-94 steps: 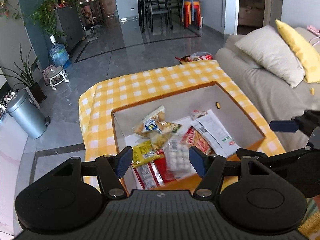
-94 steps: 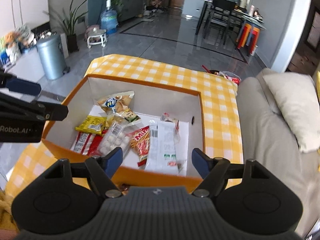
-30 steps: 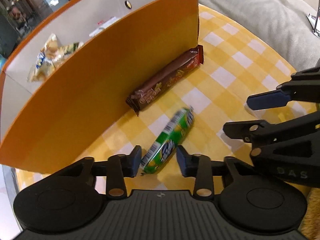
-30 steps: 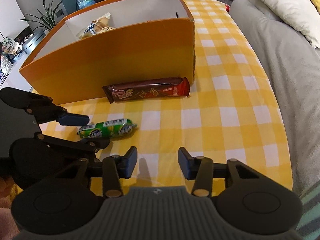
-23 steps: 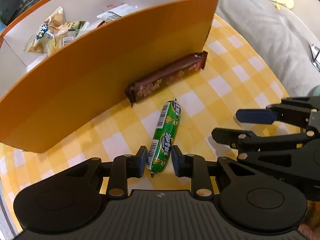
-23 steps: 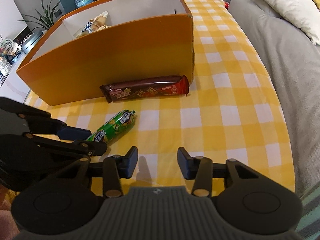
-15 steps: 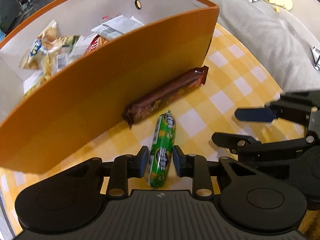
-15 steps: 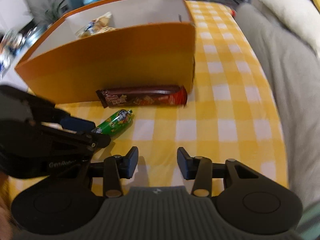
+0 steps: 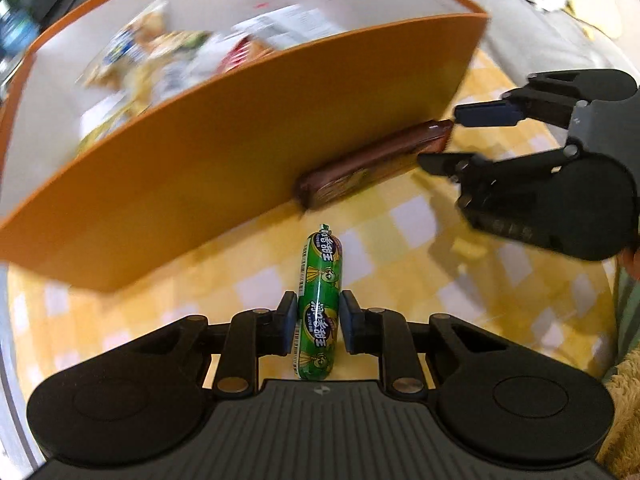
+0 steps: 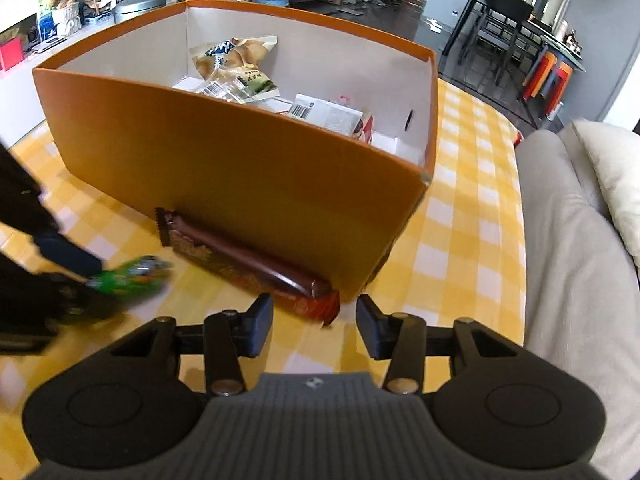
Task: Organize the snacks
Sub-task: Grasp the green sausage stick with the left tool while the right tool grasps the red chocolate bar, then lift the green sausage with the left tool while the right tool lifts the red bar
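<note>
In the left wrist view my left gripper [image 9: 319, 313] is shut on a green sausage stick [image 9: 321, 280], which points toward the orange box [image 9: 240, 160]. A long brown chocolate bar [image 9: 372, 168] lies along the foot of the box's near wall. My right gripper [image 10: 314, 312] straddles the red end of the chocolate bar [image 10: 240, 256]; its jaws are opening and the pads do not touch the wrapper. In the right wrist view the green stick [image 10: 128, 276] and the left gripper [image 10: 84, 278] appear blurred at the left. Several snack packets [image 10: 236, 64] lie inside the orange box [image 10: 240, 168].
The box stands on a table with a yellow checked cloth [image 10: 460, 240]. A grey sofa [image 10: 568, 280] with a cream pillow [image 10: 616, 184] runs along the right edge. A water bottle, a bin and dining chairs stand farther back.
My left gripper has closed on the green stick and lifted it off the cloth. My right gripper has moved up to the chocolate bar's red end, close to the box corner.
</note>
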{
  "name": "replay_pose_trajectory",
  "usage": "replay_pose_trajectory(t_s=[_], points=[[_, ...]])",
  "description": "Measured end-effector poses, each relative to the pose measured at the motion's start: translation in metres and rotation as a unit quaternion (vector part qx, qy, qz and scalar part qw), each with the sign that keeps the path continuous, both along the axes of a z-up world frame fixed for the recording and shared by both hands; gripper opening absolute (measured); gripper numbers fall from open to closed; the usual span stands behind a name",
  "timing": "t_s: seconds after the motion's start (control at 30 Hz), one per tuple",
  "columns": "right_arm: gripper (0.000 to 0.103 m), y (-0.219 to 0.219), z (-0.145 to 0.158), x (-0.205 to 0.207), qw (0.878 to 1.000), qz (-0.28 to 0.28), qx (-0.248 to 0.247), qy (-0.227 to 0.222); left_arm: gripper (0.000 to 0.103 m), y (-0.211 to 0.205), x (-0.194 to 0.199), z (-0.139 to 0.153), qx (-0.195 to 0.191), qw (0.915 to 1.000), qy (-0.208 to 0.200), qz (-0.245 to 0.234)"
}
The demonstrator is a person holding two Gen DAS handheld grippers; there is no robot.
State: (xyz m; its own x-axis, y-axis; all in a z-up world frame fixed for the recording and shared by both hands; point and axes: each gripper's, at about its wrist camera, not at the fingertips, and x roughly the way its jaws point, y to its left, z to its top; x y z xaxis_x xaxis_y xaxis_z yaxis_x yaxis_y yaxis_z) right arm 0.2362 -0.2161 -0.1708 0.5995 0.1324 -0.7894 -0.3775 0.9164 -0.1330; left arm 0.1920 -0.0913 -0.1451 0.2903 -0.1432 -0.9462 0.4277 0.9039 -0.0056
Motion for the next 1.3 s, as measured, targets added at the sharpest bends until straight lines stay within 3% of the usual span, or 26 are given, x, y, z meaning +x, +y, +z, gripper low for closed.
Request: replay_pose_trajectory(t_s=[0.17, 0.37, 0.4, 0.6, 0.7, 0.8, 0.9, 1.0, 1.17, 1.3], points=[[0.043, 0.007, 0.001, 0.002, 1.000, 0.006, 0.009, 0.007, 0.025, 0.024, -0.005, 0.001, 0.001, 0.9990, 0.002, 0.045], [0.023, 0.034, 0.008, -0.028, 1.000, 0.013, 0.009, 0.019, 0.025, 0.044, -0.005, 0.004, -0.002, 0.9970, -0.003, 0.078], [0.014, 0.039, 0.008, -0.035, 0.999, 0.018, 0.015, 0.027, 0.025, 0.044, -0.004, 0.004, -0.003, 0.9965, -0.004, 0.084], [0.013, 0.060, 0.007, -0.062, 0.997, 0.030, 0.043, 0.064, 0.025, 0.061, -0.011, 0.004, -0.017, 0.9928, -0.003, 0.118], [0.019, 0.067, 0.009, -0.067, 0.998, 0.045, 0.030, 0.046, 0.025, 0.066, -0.015, 0.004, -0.020, 0.9917, -0.001, 0.127], [0.043, 0.069, 0.010, -0.062, 0.998, 0.060, -0.003, 0.019, 0.025, 0.070, -0.018, 0.004, -0.022, 0.9910, 0.001, 0.132], [0.050, 0.064, 0.008, -0.046, 0.997, 0.070, -0.014, 0.014, 0.025, 0.073, -0.019, 0.003, -0.027, 0.9903, 0.004, 0.136], [0.063, 0.063, 0.006, -0.030, 0.996, 0.083, -0.019, 0.020, 0.025, 0.074, -0.020, 0.002, -0.026, 0.9903, 0.006, 0.137], [0.066, 0.068, -0.005, -0.005, 0.992, 0.110, -0.032, 0.051, 0.024, 0.075, -0.023, 0.001, -0.025, 0.9898, 0.009, 0.140], [0.066, 0.067, -0.008, 0.002, 0.992, 0.099, -0.016, 0.078, 0.024, 0.078, -0.022, 0.002, -0.030, 0.9892, 0.009, 0.143]])
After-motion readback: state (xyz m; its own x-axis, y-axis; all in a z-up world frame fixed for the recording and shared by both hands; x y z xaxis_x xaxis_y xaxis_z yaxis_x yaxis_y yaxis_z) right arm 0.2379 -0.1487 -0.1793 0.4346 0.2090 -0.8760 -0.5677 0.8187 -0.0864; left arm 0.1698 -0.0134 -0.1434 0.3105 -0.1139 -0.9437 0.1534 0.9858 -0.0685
